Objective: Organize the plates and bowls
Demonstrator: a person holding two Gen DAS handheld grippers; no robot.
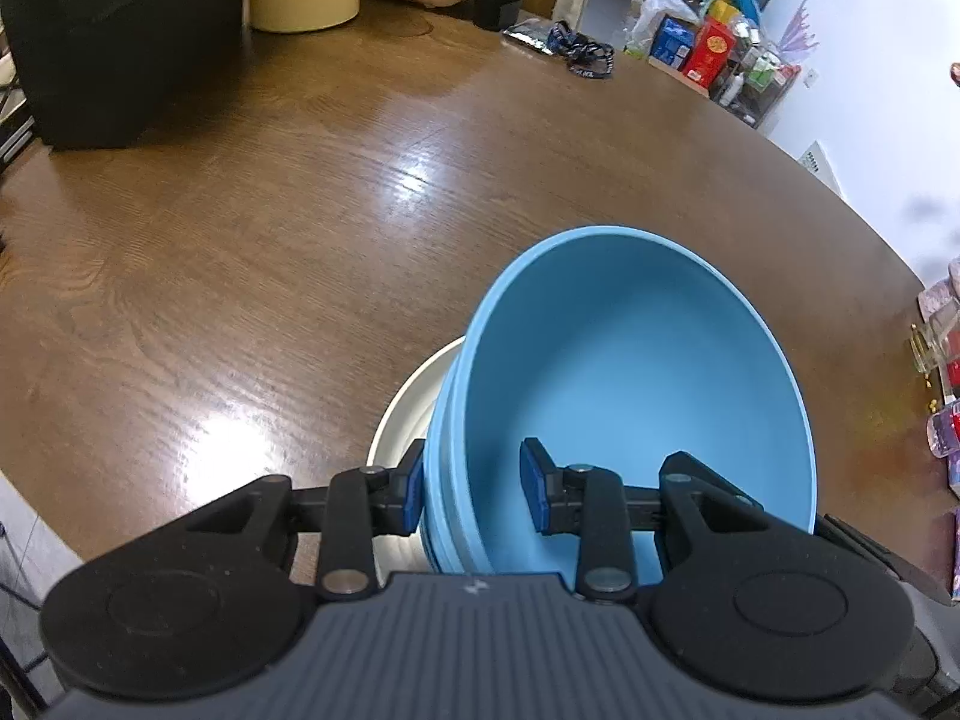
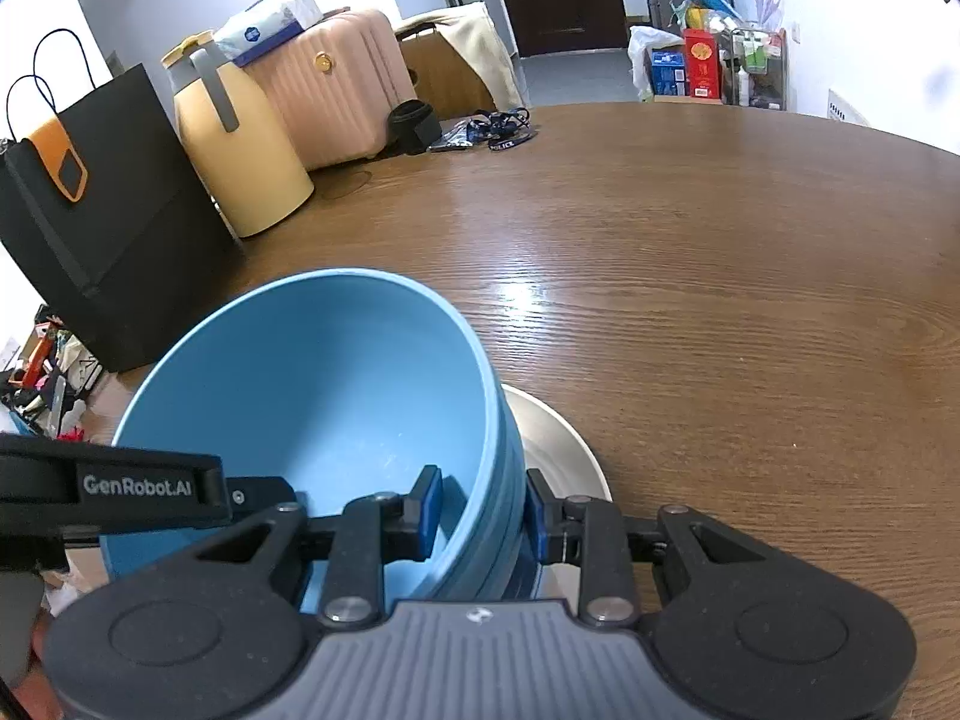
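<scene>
A stack of light blue bowls (image 1: 630,372) sits on a white plate (image 1: 408,408) on the wooden table. My left gripper (image 1: 474,486) straddles the stack's left wall, one pad outside and one inside, jaws apart with a gap to the inner pad. My right gripper (image 2: 483,510) straddles the stack's right wall (image 2: 492,480) in the same way, with both pads close to the wall. The bowls (image 2: 312,396) and plate (image 2: 558,450) show in the right wrist view. The left gripper's body (image 2: 120,486) shows at the bowl's left.
A black paper bag (image 2: 102,228), a yellow jug (image 2: 240,144) and a pink suitcase (image 2: 324,84) stand at the table's far left. Lanyards (image 2: 498,126) lie at the far edge. Small clutter (image 1: 942,372) sits at the table's right edge.
</scene>
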